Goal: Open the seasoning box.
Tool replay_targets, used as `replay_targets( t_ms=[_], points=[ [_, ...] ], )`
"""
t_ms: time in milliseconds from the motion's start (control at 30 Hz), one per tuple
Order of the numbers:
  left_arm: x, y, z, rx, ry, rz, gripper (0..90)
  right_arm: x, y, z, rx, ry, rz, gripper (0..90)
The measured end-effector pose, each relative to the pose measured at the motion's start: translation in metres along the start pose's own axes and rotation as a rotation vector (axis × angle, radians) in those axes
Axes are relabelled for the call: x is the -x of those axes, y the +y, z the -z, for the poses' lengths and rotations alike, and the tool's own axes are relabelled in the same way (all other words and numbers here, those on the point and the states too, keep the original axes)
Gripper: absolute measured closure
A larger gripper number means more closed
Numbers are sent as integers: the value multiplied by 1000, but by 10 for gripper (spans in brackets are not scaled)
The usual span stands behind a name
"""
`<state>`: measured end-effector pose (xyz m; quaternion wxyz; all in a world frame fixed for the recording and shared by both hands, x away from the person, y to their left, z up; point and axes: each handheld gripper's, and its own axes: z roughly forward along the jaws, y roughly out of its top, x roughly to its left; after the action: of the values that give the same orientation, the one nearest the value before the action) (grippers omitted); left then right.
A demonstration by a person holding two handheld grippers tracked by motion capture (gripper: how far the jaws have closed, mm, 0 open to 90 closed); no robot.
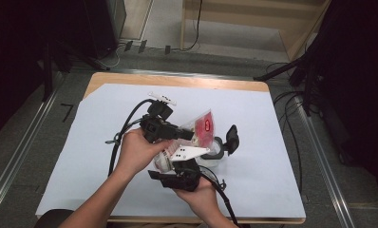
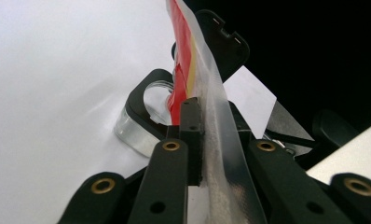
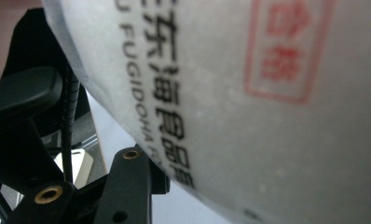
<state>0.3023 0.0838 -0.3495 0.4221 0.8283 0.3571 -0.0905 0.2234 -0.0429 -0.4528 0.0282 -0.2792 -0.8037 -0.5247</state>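
White table (image 1: 272, 180) lies roomy — both claws (image 1: 189, 135) (image 1: 177, 161) pinch the packet's (image 1: 203, 126) edges.

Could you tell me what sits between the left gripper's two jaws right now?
The clear edge of the plastic bag, pinched in the left gripper, as its own view shows.

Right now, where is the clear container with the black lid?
In the high view, the clear container sits on the white table cover, right of centre, just beyond the plastic bag that both grippers hold; its lid stands open.
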Motion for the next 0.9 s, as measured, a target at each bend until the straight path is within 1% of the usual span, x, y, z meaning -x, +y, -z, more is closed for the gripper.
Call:
replay_targets(
  t_ms=[33, 200, 267, 333, 467, 700, 833, 867, 900],
  points=[
    [1, 0, 0, -5, 10, -7, 820, 1, 0, 1, -1, 6, -4, 617],
    [3, 1, 1, 18, 17, -28, 805, 1, 3, 2, 5, 6, -3, 614],
    [3, 2, 1, 14, 22, -27, 798, 1, 4, 3, -1, 14, -7, 614],
    [2, 2, 0, 25, 17, -29, 795, 0, 6, 3, -8, 13, -16, 613],
    [2, 2, -1, 23, 18, -26, 794, 0, 5, 4, -12, 6, -6, 614],
    [2, 2, -1, 26, 19, -23, 785, -1, 6, 4, -18, 12, 7, 618],
    [2, 2, -1, 8, 22, -26, 780, -1, 6, 4, -18, 14, 7, 618],
    [2, 2, -2, 22, 13, -27, 772, -2, 6, 5, -20, 15, 6, 619],
    [2, 2, -2, 23, 16, -27, 772, -2, 6, 5, -20, 17, 7, 619]
  ],
)
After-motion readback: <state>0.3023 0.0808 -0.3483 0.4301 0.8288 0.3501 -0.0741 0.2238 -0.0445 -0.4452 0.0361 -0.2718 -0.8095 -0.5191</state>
